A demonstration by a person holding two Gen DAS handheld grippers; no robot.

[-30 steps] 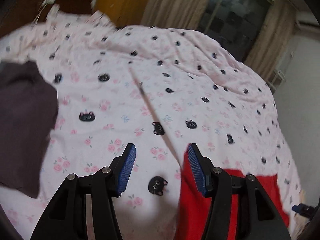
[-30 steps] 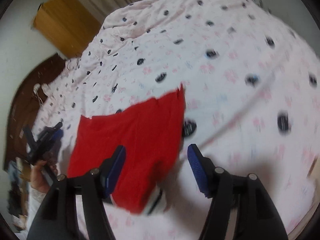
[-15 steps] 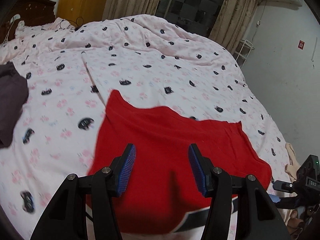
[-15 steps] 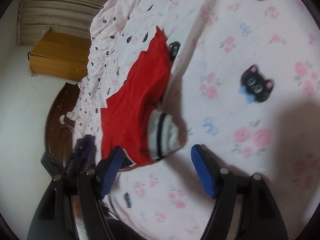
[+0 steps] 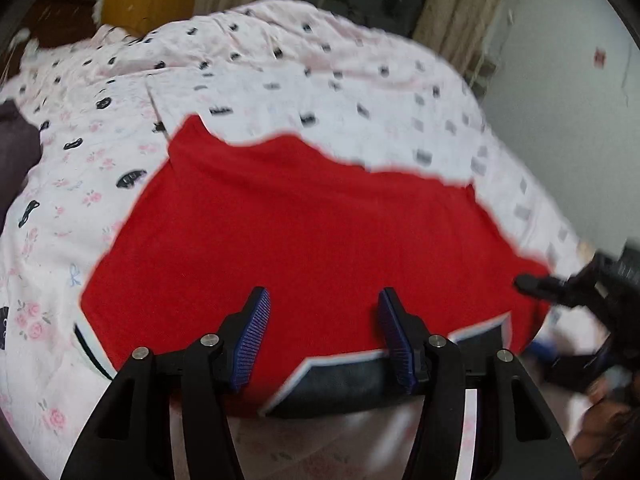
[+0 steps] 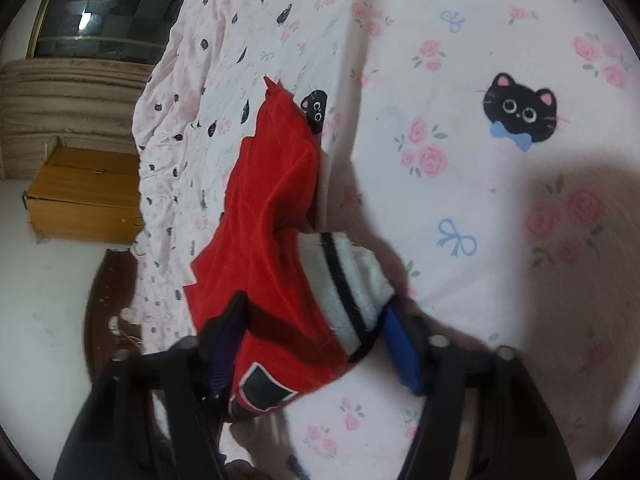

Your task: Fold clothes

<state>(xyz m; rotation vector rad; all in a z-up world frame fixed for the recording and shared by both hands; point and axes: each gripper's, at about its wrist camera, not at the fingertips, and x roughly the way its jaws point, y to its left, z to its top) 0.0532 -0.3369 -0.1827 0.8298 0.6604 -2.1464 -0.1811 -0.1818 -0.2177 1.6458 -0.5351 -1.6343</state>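
Observation:
A red garment (image 5: 312, 240) with white and dark trim lies spread on the pink cat-print bedspread (image 5: 320, 68). My left gripper (image 5: 324, 334) is open, its blue pads over the garment's near hem, on either side of the dark neck trim. In the right wrist view the red garment (image 6: 272, 216) is seen edge-on, with a white cuff with black stripes (image 6: 344, 280) at its end. My right gripper (image 6: 312, 344) is open, its jaws on either side of that cuff end. The right gripper also shows in the left wrist view (image 5: 560, 284) at the garment's right corner.
A dark grey garment (image 5: 16, 156) lies at the left of the bed. A wooden cabinet (image 6: 80, 196) and curtains (image 5: 452, 4) stand beyond the bed. A white wall (image 5: 568, 128) is to the right. The bedspread (image 6: 500, 200) stretches to the right of the cuff.
Both grippers have moved closer to the red garment. The left one now sits over its near hem, and the right one has come up around the striped cuff.

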